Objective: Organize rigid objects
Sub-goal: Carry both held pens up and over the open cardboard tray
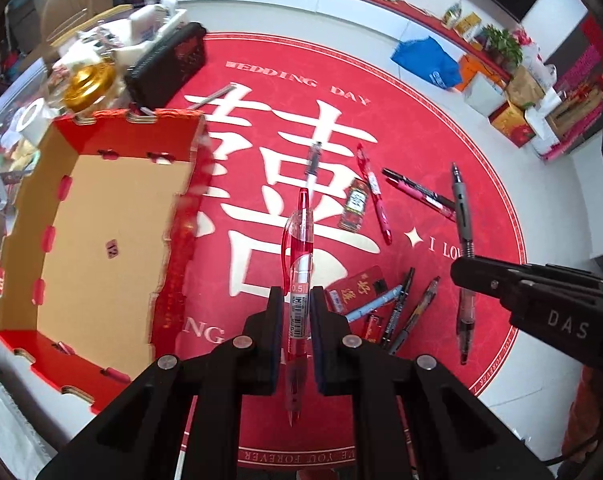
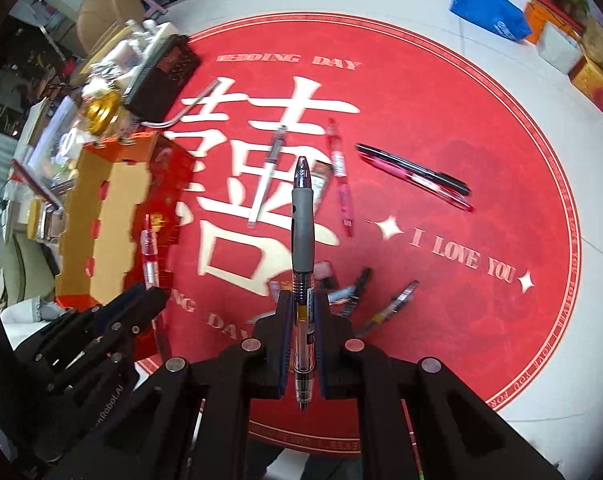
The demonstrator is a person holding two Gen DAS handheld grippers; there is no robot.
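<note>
One pen (image 1: pixel 299 280) per hand-held gripper (image 1: pixel 297 320)

Roughly eleven pens (image 1: pixel 422 191), one open box (image 1: pixel 101 240), one small bottle (image 1: pixel 354 205).

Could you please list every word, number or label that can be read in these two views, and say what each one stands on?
"WEDDING DAY": round red mat, top arc.
"I LOVE YOU": mat, right of the big white character.
"12": sticker on the cardboard box floor.
"0.5": red pen held in the left gripper.
"DAS": right gripper's body.
Barcode labels on both held pens, small bottle label, mat's rim lettering: too small or blurred.
</note>
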